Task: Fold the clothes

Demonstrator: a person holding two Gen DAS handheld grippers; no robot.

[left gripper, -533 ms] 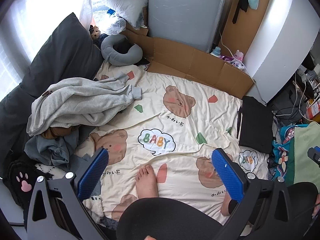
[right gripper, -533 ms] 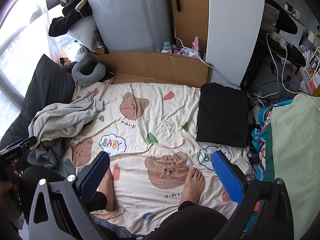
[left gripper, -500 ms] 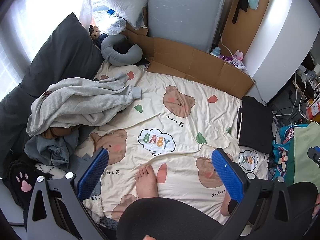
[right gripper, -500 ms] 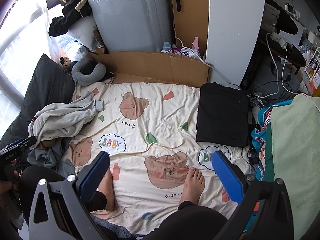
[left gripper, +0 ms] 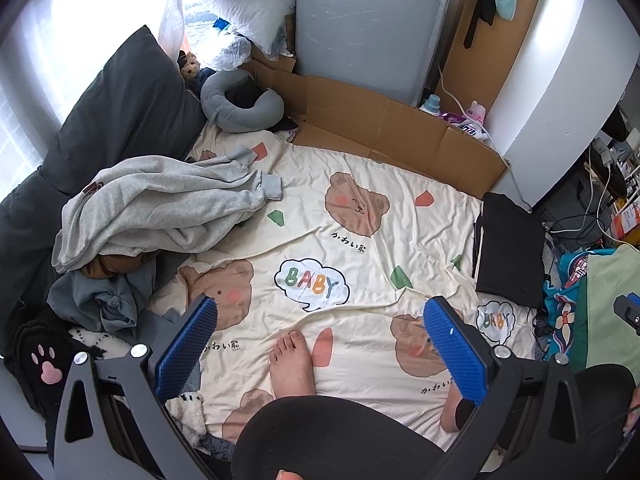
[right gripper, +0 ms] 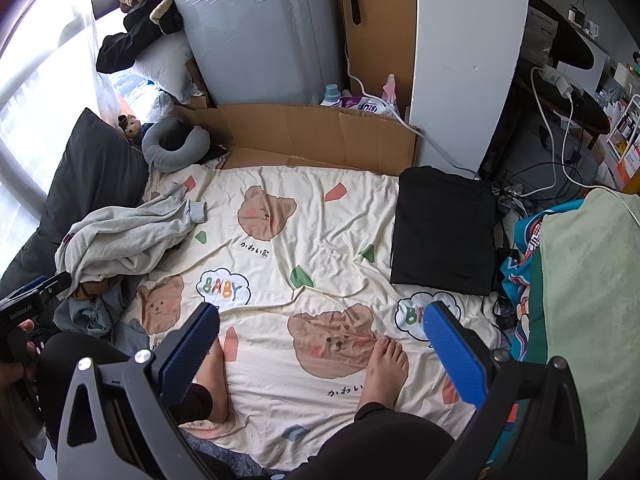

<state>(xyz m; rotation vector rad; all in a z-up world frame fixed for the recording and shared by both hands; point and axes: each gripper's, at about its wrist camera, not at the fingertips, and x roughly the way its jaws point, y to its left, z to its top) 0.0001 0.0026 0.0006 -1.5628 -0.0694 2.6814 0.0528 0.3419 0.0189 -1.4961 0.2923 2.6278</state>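
Nothing has moved since the earlier frame; both tongs, left gripper [left gripper: 320, 344] and right gripper [right gripper: 320, 348], hang spread and empty.
Take the grey sweatshirt [left gripper: 160, 204] left of the bear sheet [left gripper: 360, 248] by its hem, and spread it flat there before folding.

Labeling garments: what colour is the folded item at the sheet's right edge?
Black, plain. The folded garment shows best in the right wrist view.
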